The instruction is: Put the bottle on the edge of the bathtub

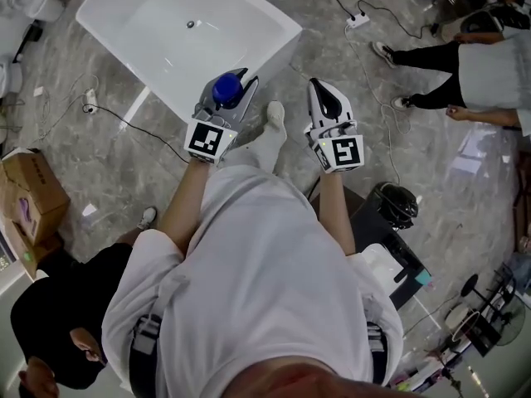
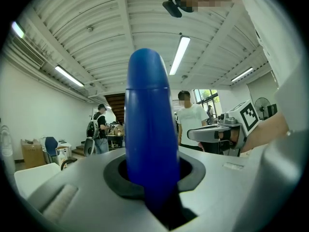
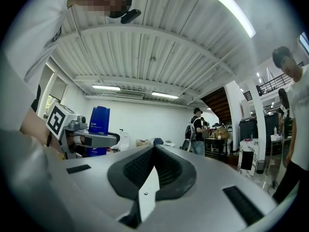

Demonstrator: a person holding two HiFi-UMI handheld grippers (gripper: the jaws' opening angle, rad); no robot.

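The blue bottle (image 1: 226,89) stands upright between the fingers of my left gripper (image 1: 235,84), which is shut on it. In the left gripper view the bottle (image 2: 148,129) fills the middle, rising out of the jaws of the left gripper (image 2: 153,180). It hangs just in front of the near corner of the white bathtub (image 1: 126,55). My right gripper (image 1: 326,94) is level beside it to the right, shut with nothing in it; its pads (image 3: 166,170) meet. The right gripper view shows the bottle (image 3: 99,122) at the left, apart.
A cardboard box (image 1: 29,197) and a person in black (image 1: 58,338) are at the left. Cables and a power strip (image 1: 357,19) lie on the marble floor. Other people (image 1: 473,69) stand at the right, and black equipment (image 1: 397,206) sits behind my right arm.
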